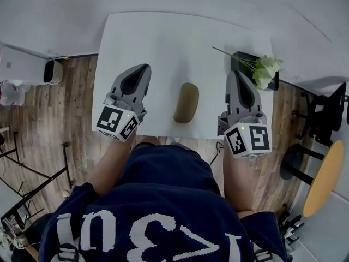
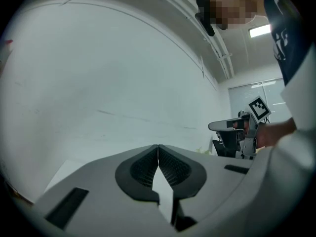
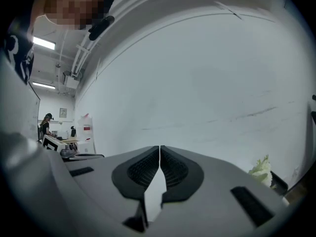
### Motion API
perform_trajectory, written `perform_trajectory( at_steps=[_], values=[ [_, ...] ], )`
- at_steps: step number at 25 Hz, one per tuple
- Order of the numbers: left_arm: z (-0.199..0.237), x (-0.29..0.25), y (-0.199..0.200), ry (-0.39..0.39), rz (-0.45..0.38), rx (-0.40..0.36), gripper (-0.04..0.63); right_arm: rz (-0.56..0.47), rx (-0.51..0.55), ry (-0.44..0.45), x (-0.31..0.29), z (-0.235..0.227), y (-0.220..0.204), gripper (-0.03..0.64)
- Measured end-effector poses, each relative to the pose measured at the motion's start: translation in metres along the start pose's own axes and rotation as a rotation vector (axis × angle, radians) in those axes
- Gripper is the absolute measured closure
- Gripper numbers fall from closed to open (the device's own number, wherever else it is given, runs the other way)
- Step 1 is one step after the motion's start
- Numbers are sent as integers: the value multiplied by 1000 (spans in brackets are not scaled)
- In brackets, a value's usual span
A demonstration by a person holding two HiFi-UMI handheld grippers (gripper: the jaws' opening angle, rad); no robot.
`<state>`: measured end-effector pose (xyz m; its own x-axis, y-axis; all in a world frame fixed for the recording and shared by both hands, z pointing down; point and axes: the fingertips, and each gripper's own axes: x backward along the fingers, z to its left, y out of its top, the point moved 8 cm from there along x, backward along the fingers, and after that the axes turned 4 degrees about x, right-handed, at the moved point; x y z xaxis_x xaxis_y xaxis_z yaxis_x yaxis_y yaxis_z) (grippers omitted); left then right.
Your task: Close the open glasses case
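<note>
Hovering over one white table (image 1: 163,37), one left gripper (image 1: 143,70) and one right gripper (image 1: 233,75) flank a single olive glasses case (image 1: 186,102). It lies near the front edge, between them, touching neither. Both claws are pinched together, holding nothing. From above the case reads as one smooth oval, so it looks already closed; if the lid is still ajar, the next move calls for a gentle downward press. One bunch of pale flowers (image 1: 266,69) sits far right.
</note>
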<state>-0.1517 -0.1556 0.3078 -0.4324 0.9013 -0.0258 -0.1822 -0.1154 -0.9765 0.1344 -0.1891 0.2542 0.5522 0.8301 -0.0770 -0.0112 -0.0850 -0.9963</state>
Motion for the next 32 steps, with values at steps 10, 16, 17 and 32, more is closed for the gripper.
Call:
perform_trajectory(
  at_steps=[10, 16, 17, 32],
  values=[
    [7, -15, -54, -133, 181, 19, 581, 318, 6, 26, -9, 15, -94, 589],
    [6, -24, -95, -153, 320, -7, 581, 524, 55, 74, -4, 32, -155, 504],
    [5, -26, -102, -160, 337, -3, 581, 549, 43, 88, -2, 34, -163, 486],
    [-26, -53, -144, -355, 485, -22, 580, 688, -68, 135, 44, 87, -211, 379]
  ],
)
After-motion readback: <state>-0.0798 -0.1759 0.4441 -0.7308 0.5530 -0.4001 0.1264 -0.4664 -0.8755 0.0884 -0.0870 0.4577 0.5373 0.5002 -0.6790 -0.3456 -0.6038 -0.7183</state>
